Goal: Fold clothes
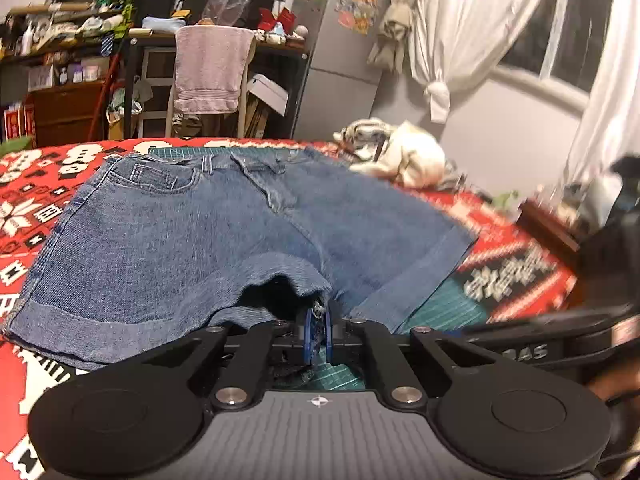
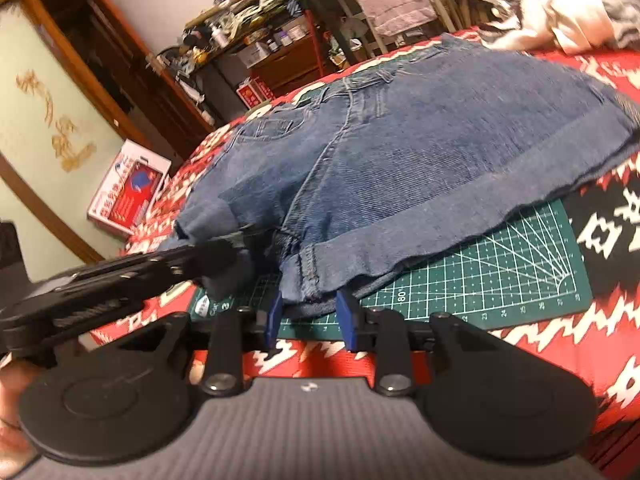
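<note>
A pair of blue denim shorts point(image 1: 224, 236) lies spread flat across the middle of both views, waistband toward the top of the frame, cuffed leg hems toward the bottom. It rests partly on a green cutting mat point(image 2: 500, 276), which sits on a bed covered by a red patterned blanket point(image 1: 32, 200). A heap of pale clothes point(image 1: 400, 152) lies further back, at centre right in the left wrist view.

The left gripper point(image 1: 318, 332) has its blue fingers pressed close together at the bottom centre of its frame, pinching denim at the inner hem near the crotch; the cloth lifts into a small tent just above them. The right gripper point(image 2: 310, 312) has its fingers spread apart, one on each side of the seam end at the crotch, with the fabric between them but not yet squeezed. In the right wrist view the left gripper shows at lower left, holding the bunched hem.

My reading is that the step in hand is securing the lower edge of the shorts, either to bring one leg over the other or to smooth the garment out; the shorts lie unfolded now. The next move calls for the right fingers to clamp on the seam without pushing the cloth away, then both hands lifting together so the denim carries evenly and does not twist.
</note>
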Demonstrator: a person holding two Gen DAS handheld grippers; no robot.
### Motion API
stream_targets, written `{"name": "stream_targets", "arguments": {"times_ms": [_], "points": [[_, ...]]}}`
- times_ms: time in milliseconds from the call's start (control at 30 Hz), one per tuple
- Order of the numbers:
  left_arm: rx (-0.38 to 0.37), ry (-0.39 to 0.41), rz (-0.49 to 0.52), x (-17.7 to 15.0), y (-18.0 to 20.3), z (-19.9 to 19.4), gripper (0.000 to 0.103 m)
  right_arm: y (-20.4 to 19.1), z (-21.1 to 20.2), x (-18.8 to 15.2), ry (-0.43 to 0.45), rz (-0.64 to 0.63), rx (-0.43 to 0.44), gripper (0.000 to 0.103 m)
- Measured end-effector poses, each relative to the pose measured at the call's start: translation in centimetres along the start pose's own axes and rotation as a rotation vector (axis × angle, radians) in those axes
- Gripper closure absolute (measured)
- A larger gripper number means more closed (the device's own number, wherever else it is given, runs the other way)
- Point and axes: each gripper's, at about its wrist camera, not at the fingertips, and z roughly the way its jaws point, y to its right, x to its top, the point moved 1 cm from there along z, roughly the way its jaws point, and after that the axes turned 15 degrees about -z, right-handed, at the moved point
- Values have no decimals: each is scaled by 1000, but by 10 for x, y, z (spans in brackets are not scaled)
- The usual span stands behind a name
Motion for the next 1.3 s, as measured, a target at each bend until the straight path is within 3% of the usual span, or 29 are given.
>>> {"name": "stream_targets", "arguments": {"times_ms": [133, 333, 400, 533, 633, 700, 733, 800, 833, 900, 1167, 1300], "points": [[-54, -18, -68, 2, 1, -2, 97, 11, 5, 1, 23, 71, 14, 69], [-13, -66, -53, -9, 0, 10, 97, 18, 9, 3, 85, 117, -24, 69], [0, -69, -54, -10, -2, 12, 97, 19, 14, 5, 96, 129, 0, 67], [34, -69, -14, -12, -1, 14, 90, 14, 28, 8, 90, 116, 58, 67], [60, -77, 35, -17, 5, 17, 80, 9, 39, 8, 64, 78, 31, 68], [74, -82, 59, -20, 8, 20, 80, 8, 43, 12, 62, 69, 30, 69], [81, -82, 68, -21, 10, 21, 80, 6, 44, 14, 60, 57, 22, 71], [89, -82, 71, -21, 10, 23, 83, 2, 44, 15, 51, 15, -7, 91], [85, -84, 64, -20, 8, 23, 91, 1, 43, 17, 55, 2, -13, 93], [72, -81, 43, -18, 6, 20, 97, 0, 36, 20, 69, -14, -19, 96], [-61, -93, -144, -6, -4, 5, 99, -15, -12, 40, 129, -172, -78, 96], [-106, -92, -151, -2, 6, -4, 98, -38, -37, 44, 135, -335, -103, 96]]}}
